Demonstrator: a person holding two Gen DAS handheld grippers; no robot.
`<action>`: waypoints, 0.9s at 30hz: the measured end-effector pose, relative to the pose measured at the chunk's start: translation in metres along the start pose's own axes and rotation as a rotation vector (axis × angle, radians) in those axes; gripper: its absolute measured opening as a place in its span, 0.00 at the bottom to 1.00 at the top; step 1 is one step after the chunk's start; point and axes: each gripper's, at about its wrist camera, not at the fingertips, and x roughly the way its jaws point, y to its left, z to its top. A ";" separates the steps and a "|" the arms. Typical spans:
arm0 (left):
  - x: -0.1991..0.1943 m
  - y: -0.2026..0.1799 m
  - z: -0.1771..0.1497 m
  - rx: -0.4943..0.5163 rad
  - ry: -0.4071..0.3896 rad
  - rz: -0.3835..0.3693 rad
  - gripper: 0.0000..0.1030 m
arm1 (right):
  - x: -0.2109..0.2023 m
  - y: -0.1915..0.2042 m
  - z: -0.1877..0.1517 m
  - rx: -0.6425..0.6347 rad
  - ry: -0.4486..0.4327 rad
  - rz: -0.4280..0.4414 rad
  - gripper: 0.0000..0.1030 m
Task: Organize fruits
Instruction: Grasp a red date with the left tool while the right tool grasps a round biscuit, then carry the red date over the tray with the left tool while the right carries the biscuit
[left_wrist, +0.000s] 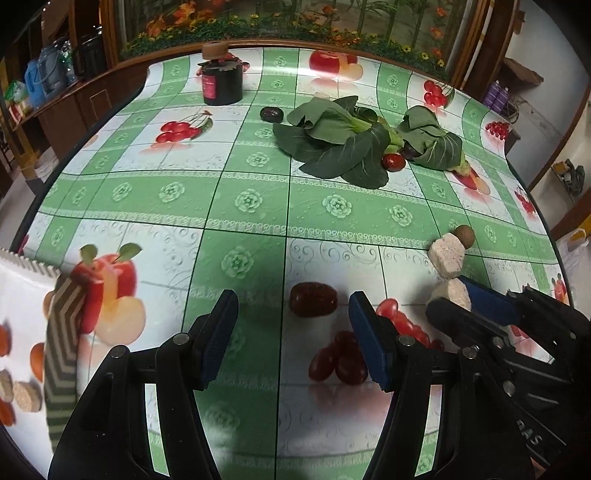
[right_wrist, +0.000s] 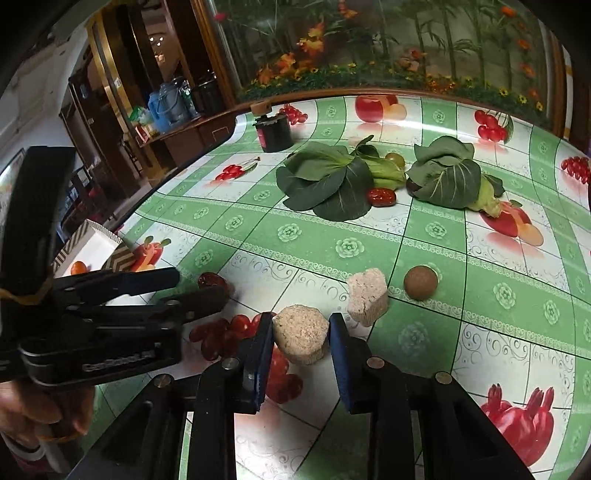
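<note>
Gripping a pale pressed cake (right_wrist: 301, 338) near the worktop's (right_wrist: 424, 236) front, the right gripper (right_wrist: 301, 345) had clenched jaws; left gripper (left_wrist: 293, 325) hung released over a red date (left_wrist: 313, 299). Next probably the box (left_wrist: 22, 295), far left.

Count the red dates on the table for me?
2: one red date lies between the left gripper's open fingers, another beside the bok choy. Leaves may hide more.

- The left gripper (left_wrist: 293, 325) is angled down over the near part of the table, its blue pads parted and touching nothing.
- The right gripper (right_wrist: 301, 336) is angled down near the table's front edge, its pads clamped on a pale block (right_wrist: 301, 332).
- A bare hand (right_wrist: 40, 413) grips the left tool's handle.
</note>
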 end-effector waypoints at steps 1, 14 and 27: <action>0.002 0.001 0.000 0.001 -0.005 -0.005 0.48 | -0.001 0.001 0.000 -0.001 -0.007 0.003 0.28; -0.022 0.005 -0.022 0.013 -0.025 -0.032 0.26 | -0.004 0.019 -0.008 -0.021 0.021 0.020 0.28; -0.083 0.015 -0.068 0.061 -0.119 0.030 0.26 | -0.025 0.052 -0.039 0.000 0.022 0.051 0.28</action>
